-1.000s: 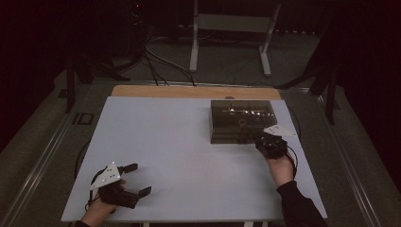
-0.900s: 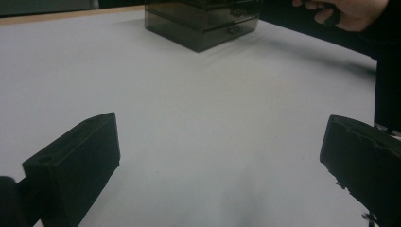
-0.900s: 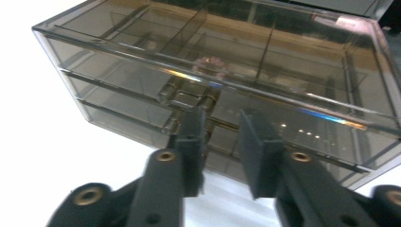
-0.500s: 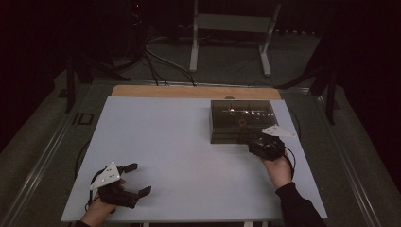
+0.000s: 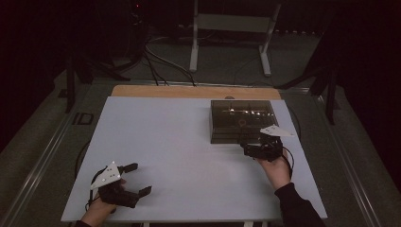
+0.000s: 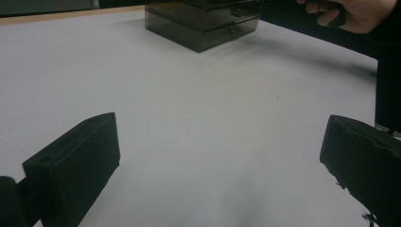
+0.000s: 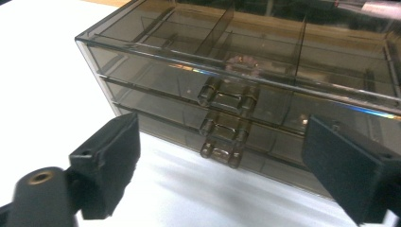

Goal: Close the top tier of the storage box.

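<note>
My right gripper (image 5: 250,150) has just been opening and now stands wide with nothing between its jaws, just in front of the drawer box (image 5: 242,120) and its handles (image 7: 227,124). My left gripper (image 5: 137,179) is spread wide too, holding nothing, over the near left of the table (image 5: 179,156), well apart from the box at the far right.

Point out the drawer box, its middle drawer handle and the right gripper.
drawer box (image 5: 242,108): high view, on its top.
middle drawer handle (image 7: 224,131): right gripper view, on the handle's bar.
right gripper (image 7: 222,175): right gripper view, midway between its open jaws.
</note>
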A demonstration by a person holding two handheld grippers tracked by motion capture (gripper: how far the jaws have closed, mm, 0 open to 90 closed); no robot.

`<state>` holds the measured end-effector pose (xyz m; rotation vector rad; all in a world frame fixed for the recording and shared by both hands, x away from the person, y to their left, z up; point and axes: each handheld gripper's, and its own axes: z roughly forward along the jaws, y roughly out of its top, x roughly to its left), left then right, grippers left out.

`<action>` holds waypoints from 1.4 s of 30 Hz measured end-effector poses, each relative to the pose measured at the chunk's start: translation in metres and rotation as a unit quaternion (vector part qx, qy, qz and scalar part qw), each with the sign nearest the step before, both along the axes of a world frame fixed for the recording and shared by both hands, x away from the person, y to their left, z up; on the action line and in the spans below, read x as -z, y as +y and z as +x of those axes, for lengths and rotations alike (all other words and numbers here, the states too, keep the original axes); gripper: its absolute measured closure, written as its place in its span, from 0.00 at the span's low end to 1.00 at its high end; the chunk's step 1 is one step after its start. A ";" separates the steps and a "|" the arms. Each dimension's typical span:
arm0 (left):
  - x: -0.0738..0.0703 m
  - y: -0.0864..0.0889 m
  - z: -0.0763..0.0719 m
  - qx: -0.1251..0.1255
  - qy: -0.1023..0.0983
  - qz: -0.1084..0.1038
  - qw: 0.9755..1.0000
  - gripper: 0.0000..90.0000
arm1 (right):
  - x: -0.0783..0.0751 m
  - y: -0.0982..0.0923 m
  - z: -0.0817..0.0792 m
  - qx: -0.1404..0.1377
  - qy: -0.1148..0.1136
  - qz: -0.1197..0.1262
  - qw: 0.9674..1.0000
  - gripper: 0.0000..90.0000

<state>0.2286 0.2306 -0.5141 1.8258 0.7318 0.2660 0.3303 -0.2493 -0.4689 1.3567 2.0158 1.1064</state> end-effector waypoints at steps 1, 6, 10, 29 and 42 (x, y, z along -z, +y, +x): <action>0.000 0.000 0.000 0.001 0.000 0.001 1.000 0.00 | 0.000 0.000 0.000 -0.005 0.005 0.001 1.000 0.04; 0.000 -0.002 0.002 0.001 0.001 0.001 1.000 0.00 | 0.000 -0.003 0.000 -0.016 0.008 0.003 1.000 0.00; 0.001 -0.003 0.003 0.001 0.004 0.003 1.000 0.00 | -0.001 -0.004 -0.001 -0.023 0.006 0.013 1.000 0.00; 0.000 0.000 0.001 0.001 0.000 0.000 1.000 0.00 | -0.012 0.006 -0.004 -0.067 -0.012 0.022 0.997 0.00; 0.000 0.001 0.000 0.001 0.000 -0.002 1.000 0.00 | -0.017 0.016 -0.013 -0.124 -0.014 0.028 0.992 0.00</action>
